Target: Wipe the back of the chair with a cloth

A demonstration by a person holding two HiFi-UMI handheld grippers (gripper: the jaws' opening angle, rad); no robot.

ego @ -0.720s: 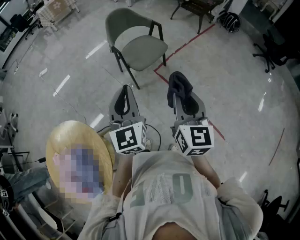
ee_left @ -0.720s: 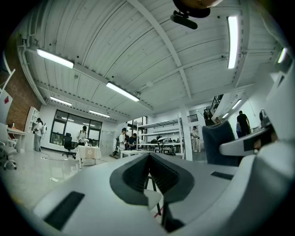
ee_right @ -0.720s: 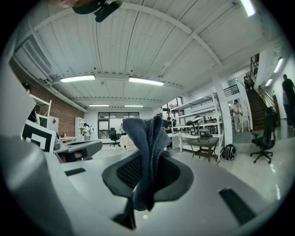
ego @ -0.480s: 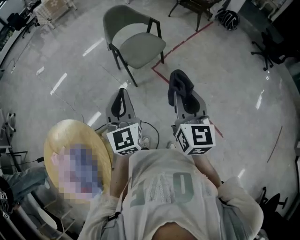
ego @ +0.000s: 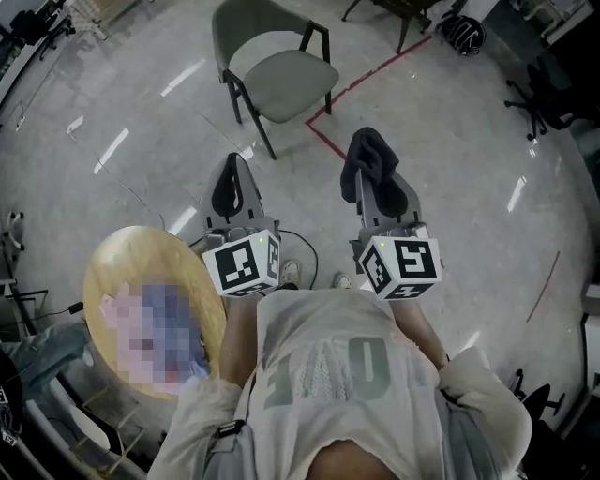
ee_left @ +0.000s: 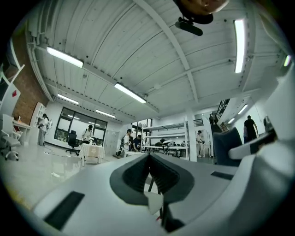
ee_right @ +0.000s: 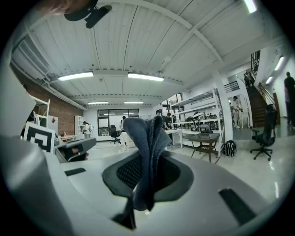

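Floor point(ego: 469, 159), pale and glossy, fills the head view and is the largest surface. On it stands the chair point(ego: 281, 77), a grey-green upholstered model on dark legs. Its curved backrest point(ego: 232, 23) is on the side farthest from the person, and its seat opens toward the grippers. Neither gripper touches the chair, and both are held well short of it on its seat side, so wiping is judged not yet started. The right gripper point(ego: 368, 159) is held out toward the chair's right front leg, with its jaws clamped on a dark blue cloth point(ego: 367, 152). In the right gripper view the cloth point(ee_right: 146, 147) stands up from between the pads as a folded bunch. A pinch low on the bunch probably leaves enough free fabric above the pads to press against the backrest. The left gripper point(ego: 231, 187) is level with it, below the chair's left front leg. The left gripper view shows its jaws point(ee_left: 150, 171) brought together with nothing between them, and it is judged to be in reserve. A red floor line point(ego: 370, 73) runs just beside the chair's right legs.
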